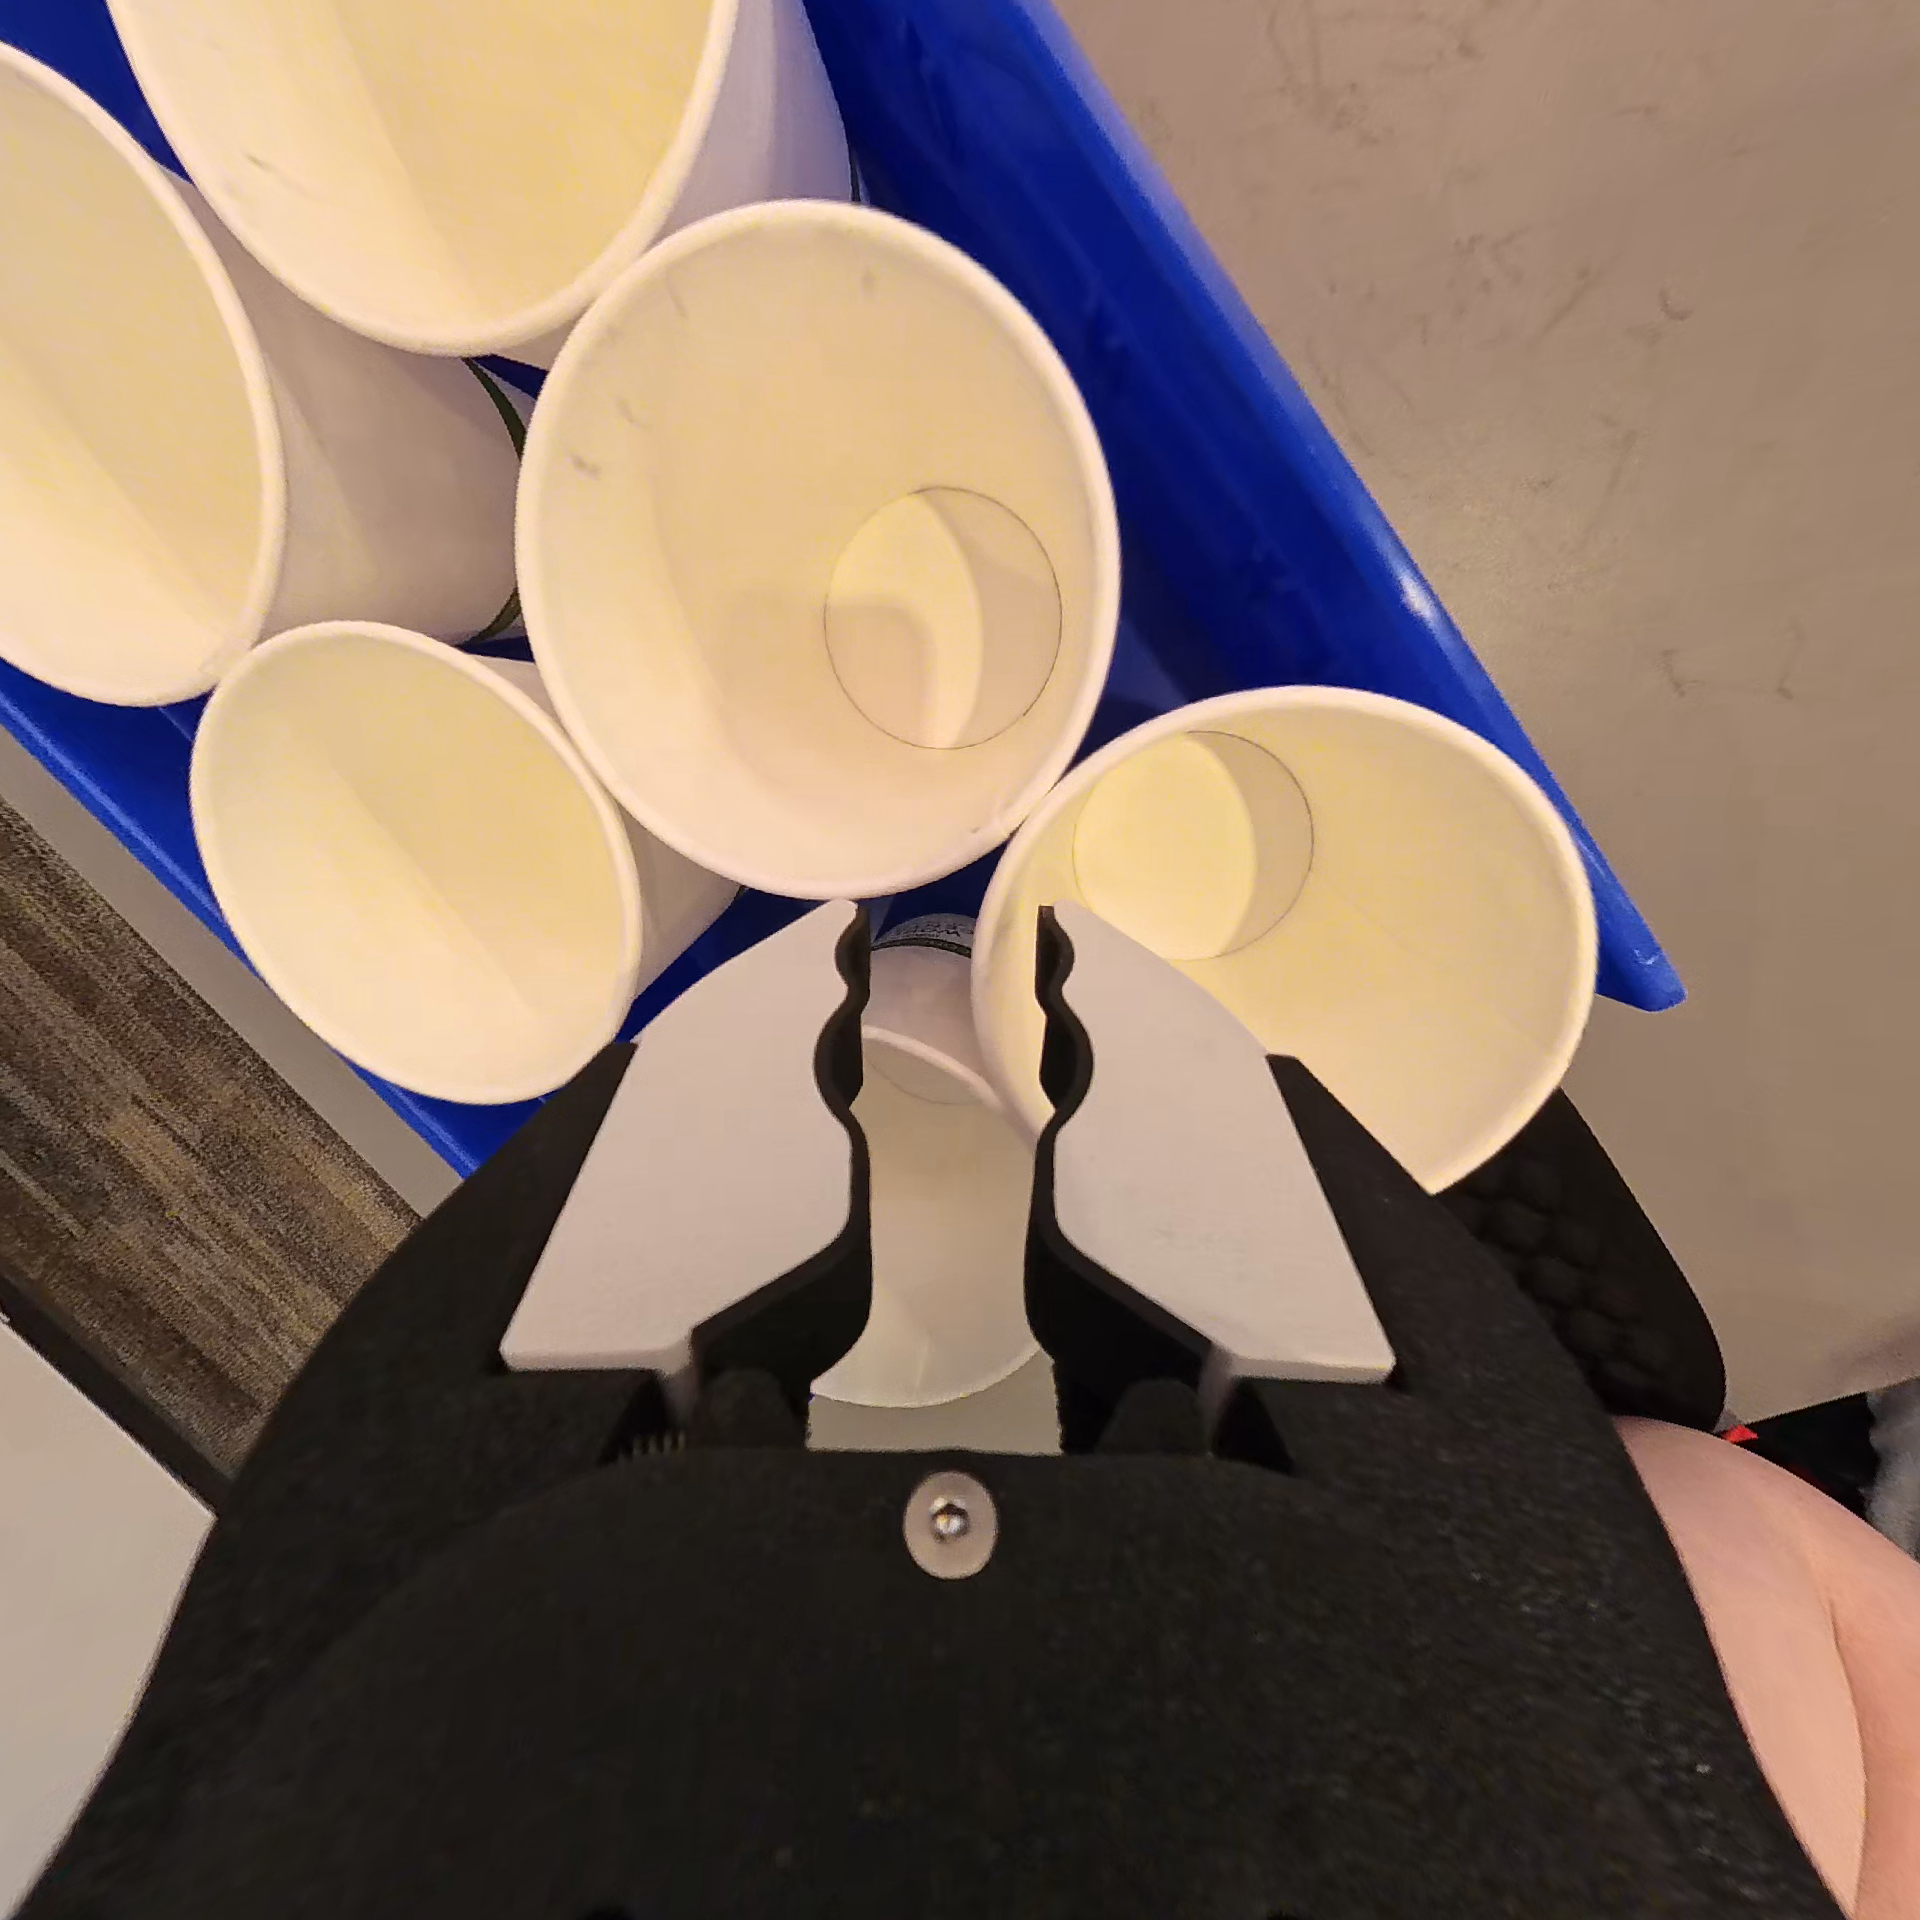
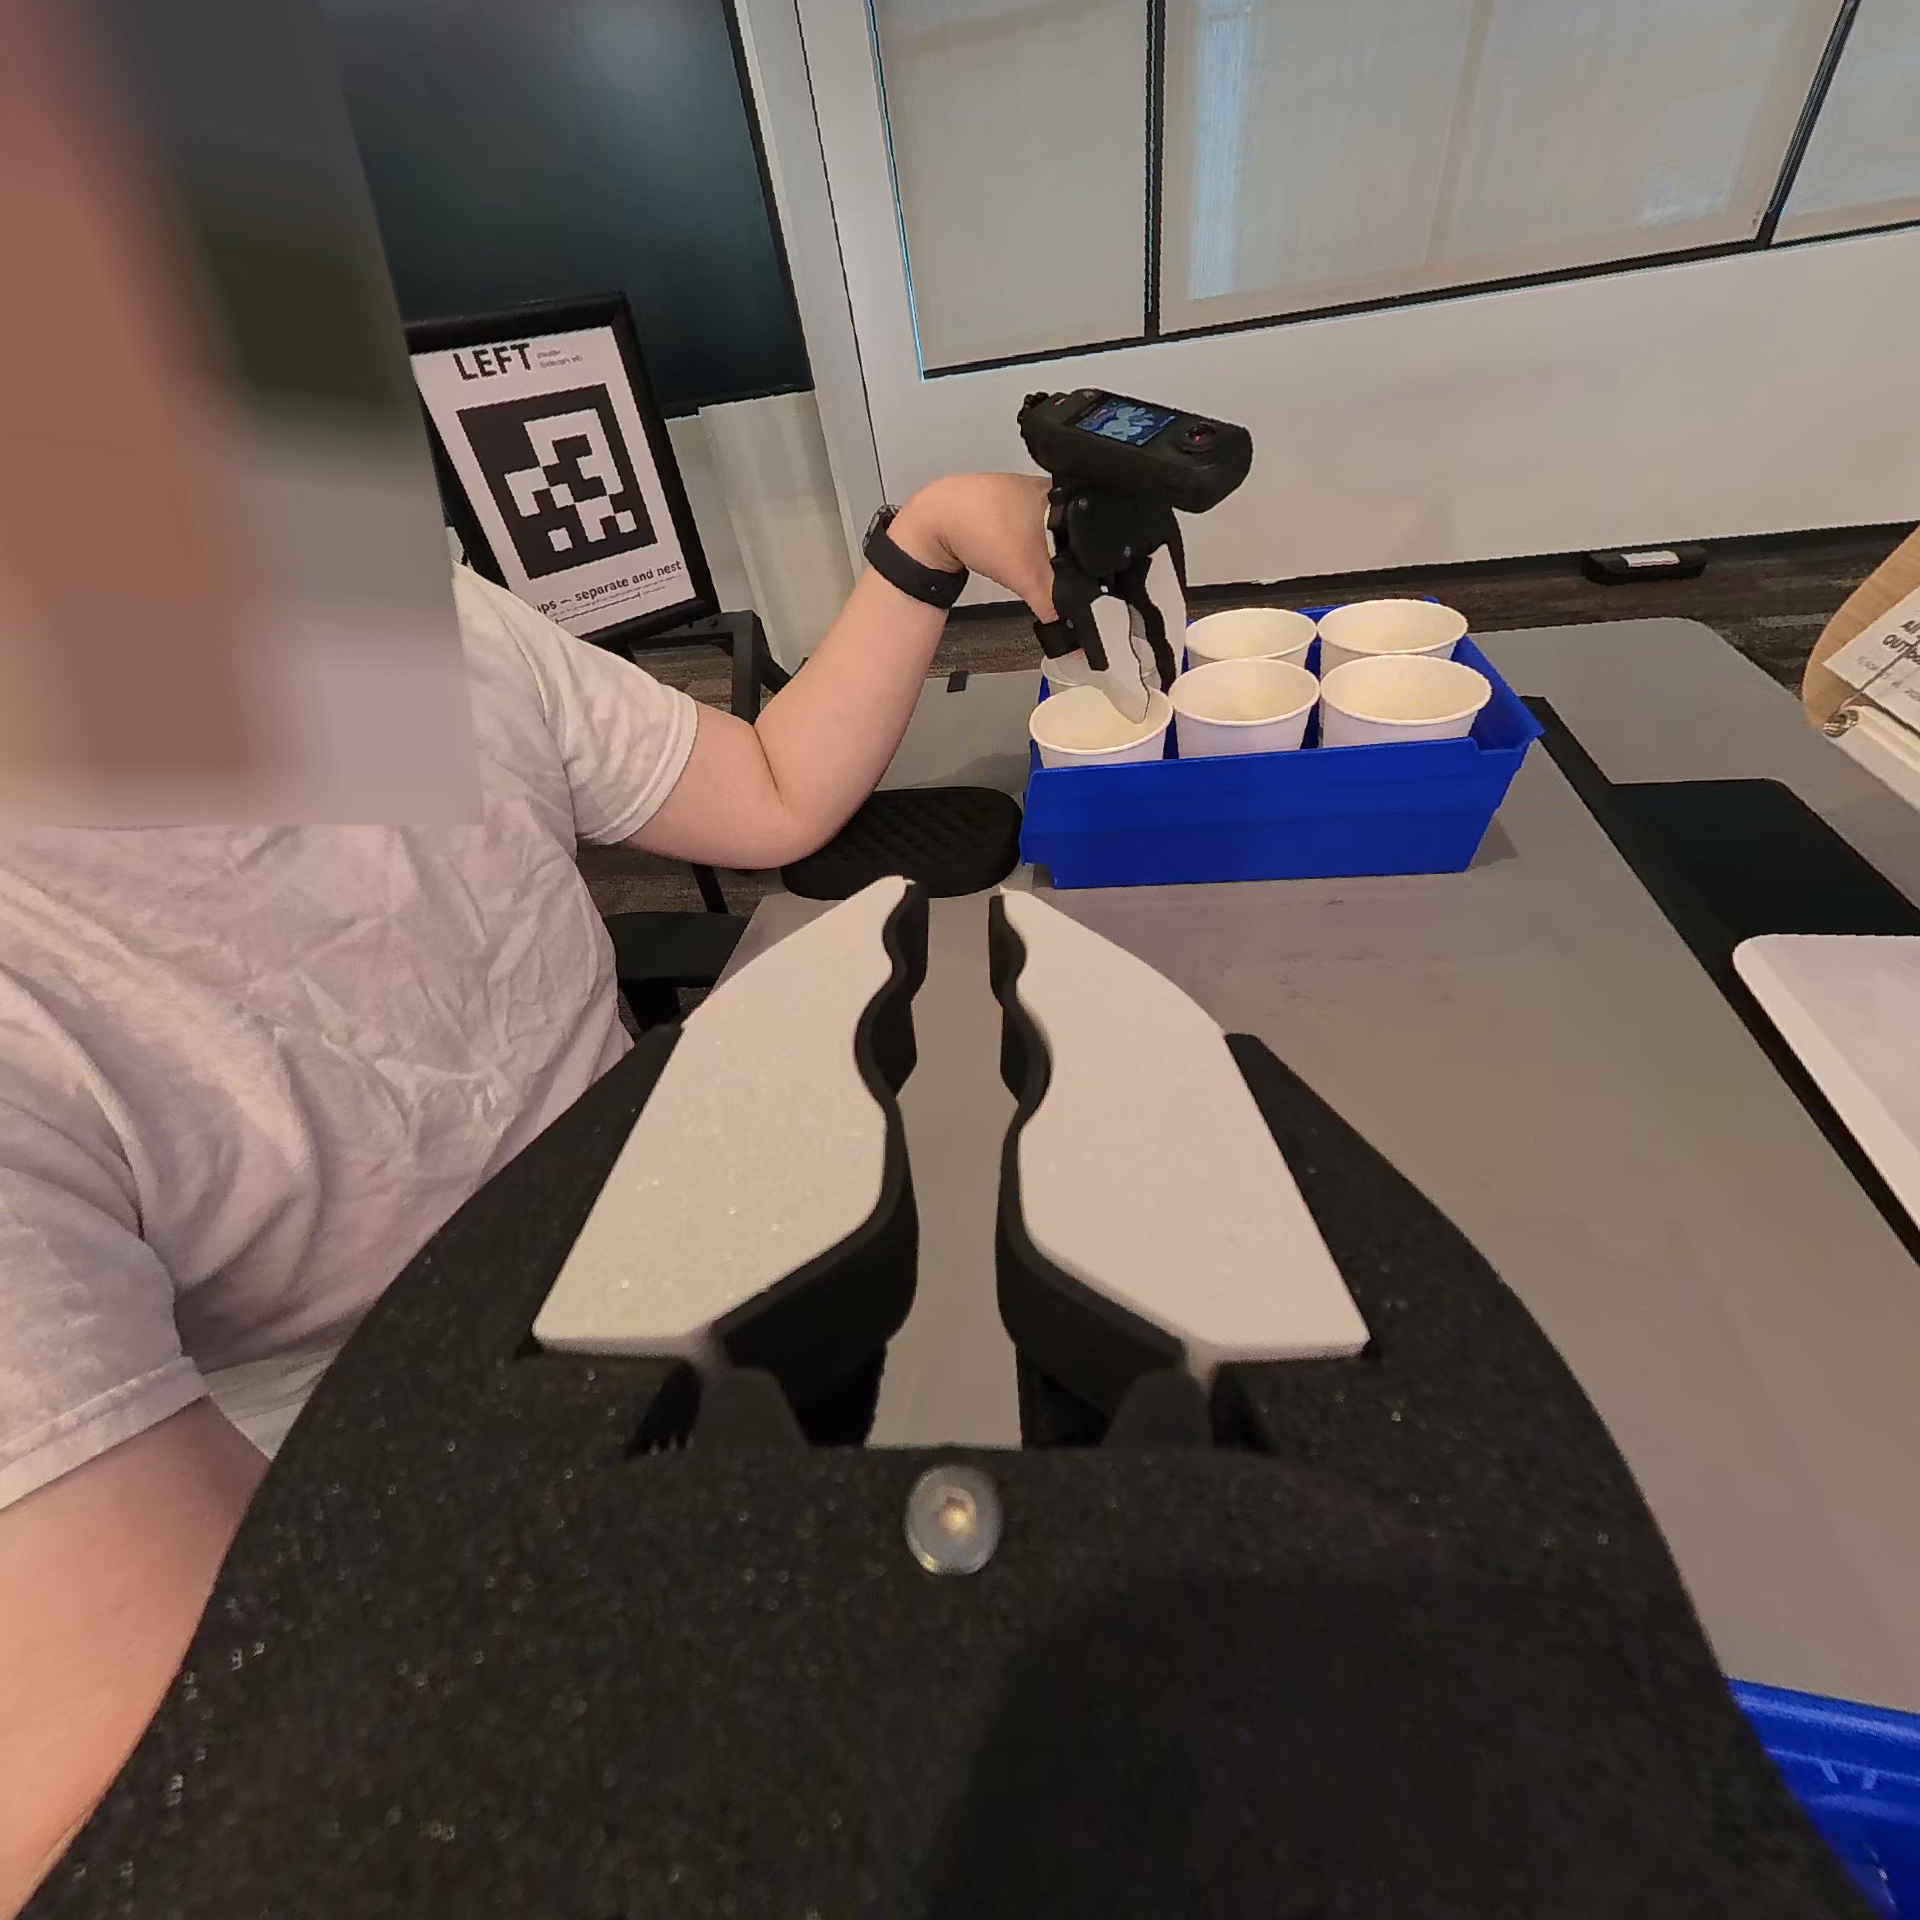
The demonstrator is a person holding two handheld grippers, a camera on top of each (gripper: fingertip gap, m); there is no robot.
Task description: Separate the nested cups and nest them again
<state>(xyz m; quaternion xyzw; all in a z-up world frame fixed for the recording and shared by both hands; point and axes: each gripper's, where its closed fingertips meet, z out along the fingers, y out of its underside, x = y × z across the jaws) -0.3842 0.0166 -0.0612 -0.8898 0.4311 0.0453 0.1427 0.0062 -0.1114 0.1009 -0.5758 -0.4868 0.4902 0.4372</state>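
Left wrist view: I have the left gripper (image 1: 948, 914) pointed down into the blue bin (image 1: 1226, 488), which runs from the upper left toward the right edge of the frame. White paper cups (image 1: 821, 540) stand in it, mouths up, rims touching or just beside one another. The jaws stand a moderate gap apart. One cup (image 1: 1351, 935) sits at centre right with its rim wall near the right finger (image 1: 1143, 1091); I cannot tell whether the jaws are pinching that wall. Another cup (image 1: 935, 1195) lies below the gap, at lower centre.

In the right wrist view, the right gripper (image 2: 958, 904) fills the lower half of the frame above the grey desk (image 2: 1455, 1039). Its jaws stand narrowly apart with nothing between them. The bin (image 2: 1247, 821) sits at upper centre on the desk, six cups inside in two rows. The left gripper (image 2: 1127, 696) hangs over the bin's left end with its fingertips dipping into the nearest left cup (image 2: 1091, 727). My left forearm rests on a black pad (image 2: 904, 842) just beside the bin.
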